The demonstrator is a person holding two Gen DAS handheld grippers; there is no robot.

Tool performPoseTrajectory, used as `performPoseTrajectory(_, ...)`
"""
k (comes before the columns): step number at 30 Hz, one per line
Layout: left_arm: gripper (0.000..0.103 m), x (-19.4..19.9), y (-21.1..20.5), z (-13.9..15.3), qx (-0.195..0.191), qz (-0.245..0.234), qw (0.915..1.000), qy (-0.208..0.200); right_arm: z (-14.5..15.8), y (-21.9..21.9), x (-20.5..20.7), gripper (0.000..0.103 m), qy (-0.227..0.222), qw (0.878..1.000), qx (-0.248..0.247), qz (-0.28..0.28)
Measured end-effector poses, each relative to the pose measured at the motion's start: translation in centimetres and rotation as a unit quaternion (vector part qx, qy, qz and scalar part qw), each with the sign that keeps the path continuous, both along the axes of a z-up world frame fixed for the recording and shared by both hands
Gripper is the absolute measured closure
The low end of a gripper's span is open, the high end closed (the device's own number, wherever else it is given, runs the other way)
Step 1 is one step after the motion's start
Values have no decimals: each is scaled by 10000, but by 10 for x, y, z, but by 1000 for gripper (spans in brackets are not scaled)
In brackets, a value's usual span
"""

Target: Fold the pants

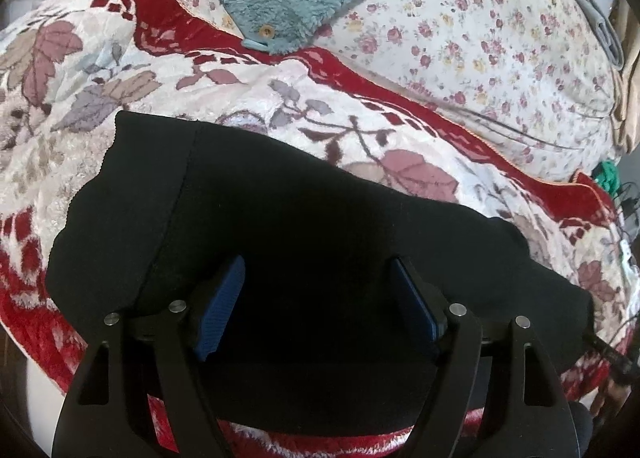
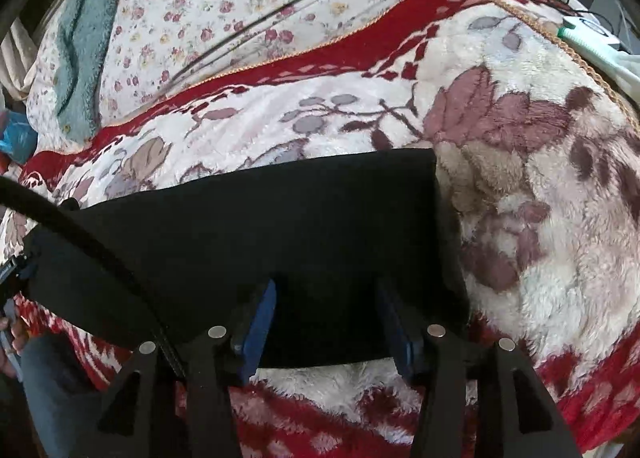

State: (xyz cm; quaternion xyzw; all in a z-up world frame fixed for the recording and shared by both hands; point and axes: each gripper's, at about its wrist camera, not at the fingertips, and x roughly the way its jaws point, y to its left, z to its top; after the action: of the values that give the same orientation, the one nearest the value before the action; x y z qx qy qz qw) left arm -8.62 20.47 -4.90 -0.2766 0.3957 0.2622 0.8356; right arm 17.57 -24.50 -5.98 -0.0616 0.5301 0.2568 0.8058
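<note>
Now black pants (image 1: pixel 304 218) lie folded flat on plush blanket (image 1: pixel 120 70)

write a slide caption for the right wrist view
Open right gripper above folded black pants on a red floral blanket.

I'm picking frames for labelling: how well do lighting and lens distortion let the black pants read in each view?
Left wrist: pants underexposed, one seam visible, folds lost; fisheye curves the blanket.
Right wrist: pants a flat black patch with crisp edges; dark vignette in the corners.
</note>
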Motion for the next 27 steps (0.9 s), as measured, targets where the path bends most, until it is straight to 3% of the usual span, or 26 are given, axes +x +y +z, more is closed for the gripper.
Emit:
performPoseTrajectory(6,25,2,-10,-4,348,-65,9993,101,-6,-8,-21,47,-601,9979,220,102)
performPoseTrajectory(15,25,1,-9,-4,349,-86,9994,21,-10,-5,-25,47,-1069,9935,371,155)
performPoseTrajectory(22,25,1,-12,-4,414,-141,9990,6,-26,-25,-47,47,-2081,9708,1117,418)
performPoseTrajectory(27,25,0,-14,-4,463,-79,9989,-60,-29,-26,-52,47,-2274,9649,1243,426)
